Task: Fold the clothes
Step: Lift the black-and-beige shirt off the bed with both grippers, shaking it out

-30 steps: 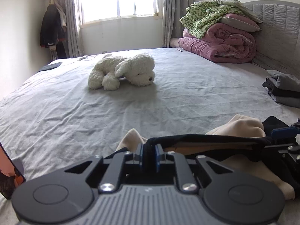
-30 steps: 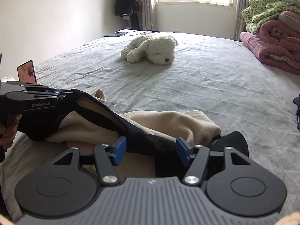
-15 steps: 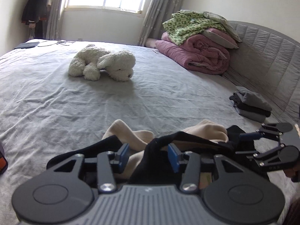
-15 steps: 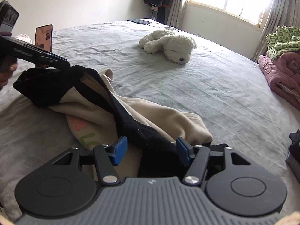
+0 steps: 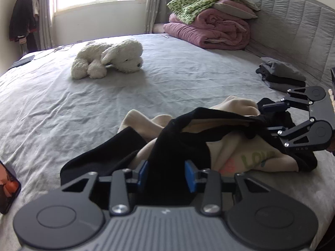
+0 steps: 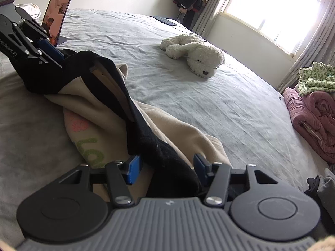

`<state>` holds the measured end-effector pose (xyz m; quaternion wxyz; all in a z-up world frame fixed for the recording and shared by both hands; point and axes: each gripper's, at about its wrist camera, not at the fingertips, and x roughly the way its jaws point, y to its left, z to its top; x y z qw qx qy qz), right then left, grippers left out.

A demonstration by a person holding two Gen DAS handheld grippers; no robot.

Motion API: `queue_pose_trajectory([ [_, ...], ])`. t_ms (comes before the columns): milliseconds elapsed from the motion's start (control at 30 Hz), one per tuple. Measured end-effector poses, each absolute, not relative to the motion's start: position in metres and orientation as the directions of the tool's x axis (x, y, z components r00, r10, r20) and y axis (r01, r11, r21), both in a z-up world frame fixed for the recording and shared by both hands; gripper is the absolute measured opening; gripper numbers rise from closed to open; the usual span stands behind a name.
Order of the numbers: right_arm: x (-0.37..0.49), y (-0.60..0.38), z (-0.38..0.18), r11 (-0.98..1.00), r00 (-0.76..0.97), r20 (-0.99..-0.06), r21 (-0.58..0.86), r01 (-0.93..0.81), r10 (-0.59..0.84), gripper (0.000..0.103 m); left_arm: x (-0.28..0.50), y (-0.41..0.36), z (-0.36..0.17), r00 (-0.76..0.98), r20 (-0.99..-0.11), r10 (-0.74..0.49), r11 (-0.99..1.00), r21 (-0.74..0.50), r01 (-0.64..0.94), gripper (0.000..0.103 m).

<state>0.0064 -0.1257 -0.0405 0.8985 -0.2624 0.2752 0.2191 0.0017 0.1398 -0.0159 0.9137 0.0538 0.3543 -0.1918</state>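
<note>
While the beige-and-black garment lies bunched on the grey bed sheet at the near edge, its black trim band runs as the long axis between the two tools, raised off the heap.

Left side: the left gripper has its blue pads apart, with black cloth bulging between them; the pads appear to flank the cloth rather than pinch it. From this tool the band leads forward and to the right. A phone stands propped just beyond it, screen lit.

Right side: the right gripper also stands with jaws apart, the band passing through the gap; contact with either pad cannot be confirmed. From this tool the band rises forward and to the left.

Judgement: both tools sit at opposite ends of one band, equally near it; the next move depends on closing on that band and drawing it taut along its length.

Legible writing: "GenRobot.AI", partly cut off, on the left tool's linkage in the right wrist view; green letters reading roughly "LOV" on the beige front, beside a pink print.
</note>
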Motion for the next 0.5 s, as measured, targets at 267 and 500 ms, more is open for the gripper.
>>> queue_pose_trajectory([
  [267,0.012,-0.144,-0.016,0.895,0.81,-0.531,-0.194,-0.402,0.249,0.01,-0.004,0.137,-0.003,0.761,-0.596,-0.255,0.953,-0.022,0.302,0.003],
  [500,-0.003,-0.156,0.016,0.957,0.905,-0.383,-0.142,-0.255,0.184,0.009,-0.016,0.123,0.03,0.888,-0.414,-0.199,0.975,0.005,0.221,0.003],
])
